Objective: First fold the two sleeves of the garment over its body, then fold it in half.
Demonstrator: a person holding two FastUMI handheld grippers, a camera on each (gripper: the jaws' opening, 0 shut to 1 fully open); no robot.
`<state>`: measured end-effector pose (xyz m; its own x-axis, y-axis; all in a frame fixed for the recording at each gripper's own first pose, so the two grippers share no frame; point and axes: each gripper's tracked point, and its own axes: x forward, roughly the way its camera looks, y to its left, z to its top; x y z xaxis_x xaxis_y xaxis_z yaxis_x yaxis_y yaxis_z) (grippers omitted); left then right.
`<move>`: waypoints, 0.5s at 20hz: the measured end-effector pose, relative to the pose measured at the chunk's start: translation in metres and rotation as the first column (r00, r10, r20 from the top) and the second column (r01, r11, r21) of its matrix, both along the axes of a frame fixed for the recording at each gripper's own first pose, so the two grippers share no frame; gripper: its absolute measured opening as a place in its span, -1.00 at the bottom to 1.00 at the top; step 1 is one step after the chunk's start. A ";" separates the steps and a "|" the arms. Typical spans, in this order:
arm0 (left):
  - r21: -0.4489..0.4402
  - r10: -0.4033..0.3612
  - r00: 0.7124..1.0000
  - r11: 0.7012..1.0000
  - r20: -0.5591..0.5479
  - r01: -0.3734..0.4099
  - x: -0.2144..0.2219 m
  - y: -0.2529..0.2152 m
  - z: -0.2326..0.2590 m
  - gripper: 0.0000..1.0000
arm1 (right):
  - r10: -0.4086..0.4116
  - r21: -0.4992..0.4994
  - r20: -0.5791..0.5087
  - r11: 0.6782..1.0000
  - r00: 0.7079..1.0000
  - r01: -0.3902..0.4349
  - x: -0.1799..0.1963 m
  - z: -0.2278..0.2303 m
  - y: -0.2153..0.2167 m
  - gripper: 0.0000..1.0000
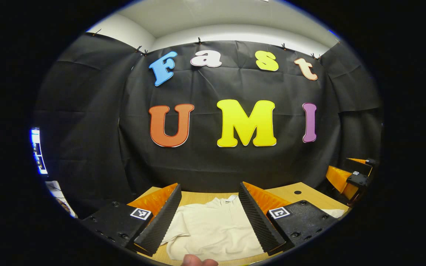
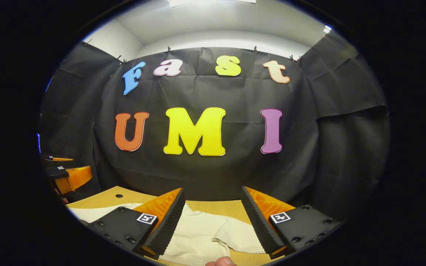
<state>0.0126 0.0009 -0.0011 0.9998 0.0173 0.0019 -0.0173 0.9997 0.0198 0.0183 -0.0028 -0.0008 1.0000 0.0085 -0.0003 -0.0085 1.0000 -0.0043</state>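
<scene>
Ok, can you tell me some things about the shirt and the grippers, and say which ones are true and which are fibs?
1. The garment lies on a wooden table. True.
2. The left gripper is shut on the garment. False: it is open, with cloth showing between its fingers.
3. The right gripper is open. True.
4. The garment is bright red. False: it is cream.
5. A sleeve lies near the right gripper. True.

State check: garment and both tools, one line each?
Cream garment: lying on the wooden table, rumpled, sleeve out to the side, not folded over the body.
Left tool: open, above the garment, holding nothing.
Right tool: open, above the sleeve, holding nothing.
</scene>
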 end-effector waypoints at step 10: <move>0.002 0.015 1.000 1.000 -0.011 -0.015 0.005 -0.004 -0.005 0.99 | 0.014 0.006 0.001 1.000 1.000 -0.014 0.014 0.003 -0.007 0.89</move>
